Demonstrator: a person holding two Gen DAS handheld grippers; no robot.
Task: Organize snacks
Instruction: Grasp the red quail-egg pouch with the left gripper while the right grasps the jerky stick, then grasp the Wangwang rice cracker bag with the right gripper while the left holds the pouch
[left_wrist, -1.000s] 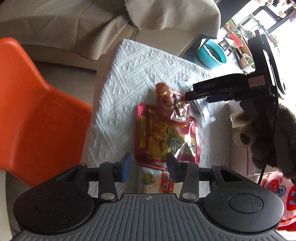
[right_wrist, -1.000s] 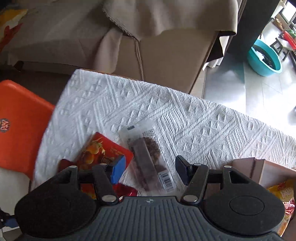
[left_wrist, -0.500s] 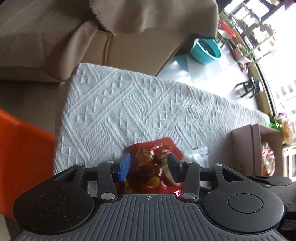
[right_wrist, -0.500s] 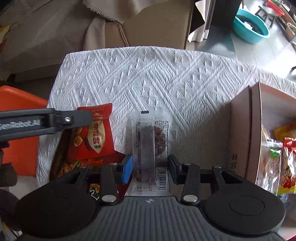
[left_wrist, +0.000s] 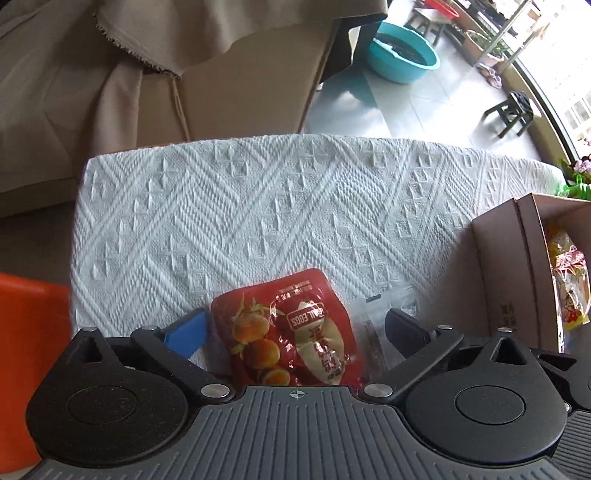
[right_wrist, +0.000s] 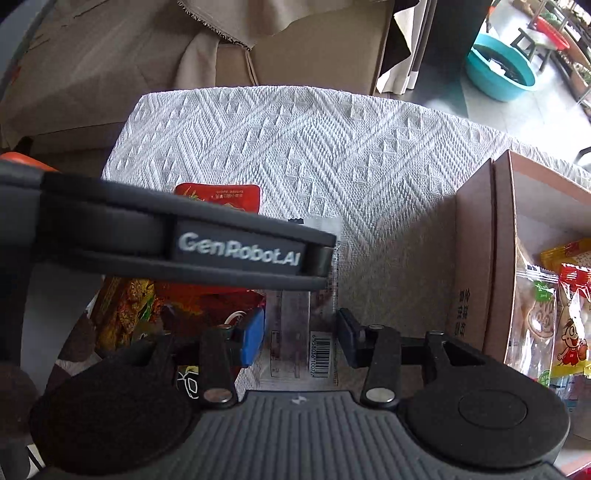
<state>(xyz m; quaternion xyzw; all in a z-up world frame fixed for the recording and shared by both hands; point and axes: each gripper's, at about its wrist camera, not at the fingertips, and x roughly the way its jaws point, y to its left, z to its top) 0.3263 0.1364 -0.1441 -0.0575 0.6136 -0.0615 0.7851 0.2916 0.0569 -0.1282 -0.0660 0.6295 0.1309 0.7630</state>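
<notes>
A red quail-egg snack packet (left_wrist: 291, 332) lies on the white woven cloth, between the open fingers of my left gripper (left_wrist: 295, 328). Its top edge shows in the right wrist view (right_wrist: 218, 194) behind the left gripper's body (right_wrist: 166, 243). A clear packet with a dark snack and barcode (right_wrist: 306, 332) lies between the open fingers of my right gripper (right_wrist: 301, 332); its edge shows in the left wrist view (left_wrist: 373, 332). A brown cardboard box (right_wrist: 476, 258) at the right holds several snack packets (right_wrist: 565, 317).
More red and yellow packets (right_wrist: 125, 306) lie at the cloth's left front. An orange chair (left_wrist: 33, 332) stands left of the table. A beige sofa (left_wrist: 147, 74) is behind it, and a teal basin (left_wrist: 402, 55) on the floor far right.
Both grippers have moved closer together over the packets. The left gripper's fingers have opened wider around the red packet. The left gripper's body now crosses the right wrist view.
</notes>
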